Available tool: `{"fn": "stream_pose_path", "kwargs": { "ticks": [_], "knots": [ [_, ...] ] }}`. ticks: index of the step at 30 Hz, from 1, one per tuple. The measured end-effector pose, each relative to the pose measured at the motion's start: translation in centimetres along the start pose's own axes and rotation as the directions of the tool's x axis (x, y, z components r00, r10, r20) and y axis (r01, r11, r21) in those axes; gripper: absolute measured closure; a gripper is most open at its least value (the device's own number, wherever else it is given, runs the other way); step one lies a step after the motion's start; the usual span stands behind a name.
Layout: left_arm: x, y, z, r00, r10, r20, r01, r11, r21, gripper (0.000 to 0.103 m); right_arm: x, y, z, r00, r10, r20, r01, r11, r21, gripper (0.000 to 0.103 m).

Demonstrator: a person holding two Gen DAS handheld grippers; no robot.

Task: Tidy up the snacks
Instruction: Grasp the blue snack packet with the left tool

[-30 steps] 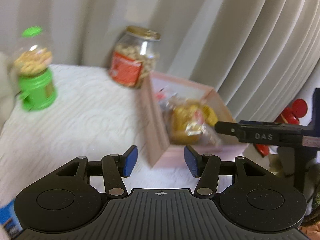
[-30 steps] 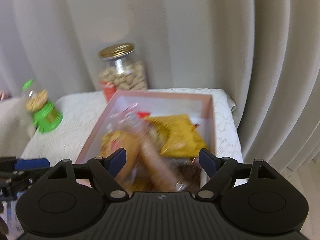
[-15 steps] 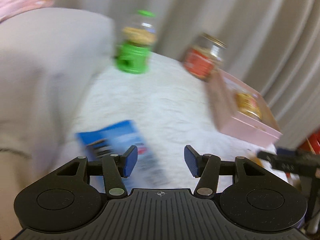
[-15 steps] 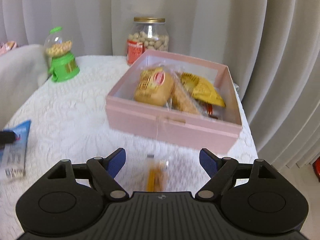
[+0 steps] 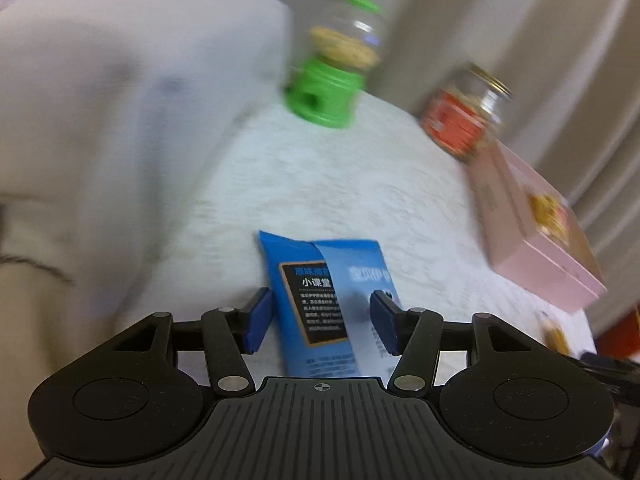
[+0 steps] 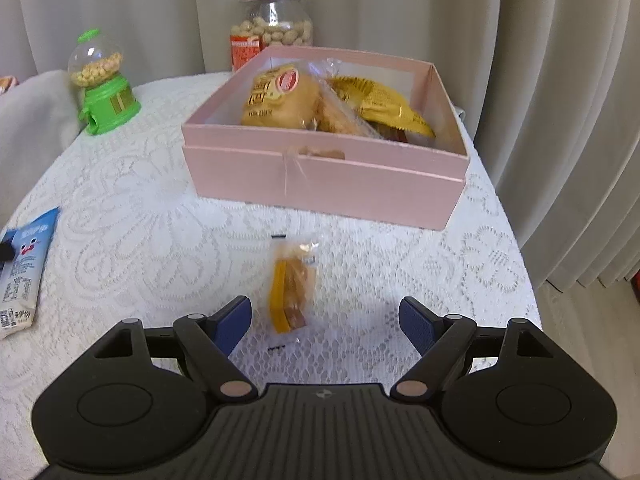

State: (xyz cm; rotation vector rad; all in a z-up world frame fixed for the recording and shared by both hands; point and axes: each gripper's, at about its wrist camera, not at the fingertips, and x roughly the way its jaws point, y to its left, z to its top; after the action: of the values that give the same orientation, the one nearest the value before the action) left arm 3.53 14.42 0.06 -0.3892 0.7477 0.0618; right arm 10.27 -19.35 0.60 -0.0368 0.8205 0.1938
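- The left gripper [image 5: 321, 322] has its jaws spread and opening a little, with a blue snack packet [image 5: 328, 304] lying flat on the white lace tabletop [image 5: 320, 184] between them; the pads do not press on it, and the packet's near end is hidden under the gripper body.
- That view is blurred: beyond the jaws stand a green candy dispenser [image 5: 332, 80] and a peanut jar [image 5: 464, 114], and to the right the pink box [image 5: 532, 236], cut by the frame's curve.
- The right gripper [image 6: 325, 322] holds its jaws wide, pinching nothing.
- A small clear-wrapped snack [image 6: 292, 286] lies on the tabletop just ahead of the jaws, nearer the left one; its contents are hard to make out.
- Farther ahead the pink box holds a bread bag [image 6: 280, 98] and a yellow packet [image 6: 384, 110]; things beneath are hidden.
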Motion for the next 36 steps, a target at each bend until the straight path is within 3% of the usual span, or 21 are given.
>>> {"fn": "stream_pose_path", "kwargs": {
  "ticks": [7, 12, 14, 16, 18, 21, 23, 25, 27, 30, 33, 36],
  "knots": [
    [2.0, -4.7, -0.8, 0.990, -0.122, -0.069, 0.132, 0.977, 0.167, 0.045, 0.6, 0.1, -0.3, 1.000, 0.011, -0.005, -0.011, 1.000, 0.000, 0.020],
    [0.0, -7.1, -1.6, 0.992, -0.122, -0.028, 0.125, 0.952, 0.279, 0.045, 0.8, -0.2, -0.4, 1.000, 0.013, 0.005, -0.013, 1.000, 0.013, 0.016],
    [-0.8, -8.0, -2.1, 0.992, -0.112, -0.052, 0.123, 0.933, 0.339, 0.045, 0.8, -0.4, -0.6, 1.000, 0.015, 0.015, -0.016, 1.000, 0.018, 0.014],
    [-1.2, -9.2, -3.2, 0.992, -0.085, -0.094, 0.117, 0.899, 0.421, 0.045, 0.9, -0.5, -0.7, 1.000, 0.016, 0.025, -0.016, 1.000, 0.027, 0.011],
    [-1.5, -10.6, -5.0, 0.990, -0.051, -0.131, 0.113, 0.841, 0.529, 0.045, 0.9, -0.6, -0.9, 0.999, 0.014, 0.036, -0.015, 1.000, 0.028, 0.010],
    [-1.7, -12.5, -7.3, 0.994, 0.003, -0.108, 0.071, 0.742, 0.666, 0.040, 1.1, -0.6, -1.0, 0.999, 0.006, 0.048, -0.008, 1.000, 0.027, 0.007],
    [-1.5, -13.2, -8.2, 0.994, 0.016, -0.112, 0.069, 0.697, 0.714, 0.027, 1.1, -0.6, -0.9, 0.999, 0.002, 0.047, -0.003, 1.000, 0.028, 0.006],
    [-1.3, -13.6, -8.7, 0.991, 0.011, -0.130, 0.089, 0.670, 0.737, 0.013, 1.2, -0.6, -0.9, 0.999, 0.000, 0.043, -0.001, 1.000, 0.031, 0.004],
    [-1.1, -13.4, -8.7, 0.989, -0.007, -0.145, 0.112, 0.669, 0.735, 0.011, 1.3, -0.7, -1.0, 0.999, -0.001, 0.047, 0.000, 0.999, 0.034, 0.003],
    [-1.7, -12.3, -7.6, 0.990, -0.037, -0.136, 0.121, 0.721, 0.682, 0.018, 1.3, -0.8, -1.2, 0.998, -0.001, 0.061, -0.001, 0.999, 0.035, 0.002],
    [-1.5, -11.2, -6.5, 0.995, 0.002, -0.101, 0.065, 0.756, 0.652, 0.021, 1.3, -0.8, -1.4, 0.997, -0.005, 0.072, 0.002, 0.999, 0.040, 0.000],
    [-0.5, -10.5, -5.9, 0.993, 0.030, -0.116, 0.051, 0.775, 0.630, 0.017, 1.3, -0.9, -1.5, 0.997, -0.006, 0.075, 0.003, 0.999, 0.043, 0.000]
  ]
}}
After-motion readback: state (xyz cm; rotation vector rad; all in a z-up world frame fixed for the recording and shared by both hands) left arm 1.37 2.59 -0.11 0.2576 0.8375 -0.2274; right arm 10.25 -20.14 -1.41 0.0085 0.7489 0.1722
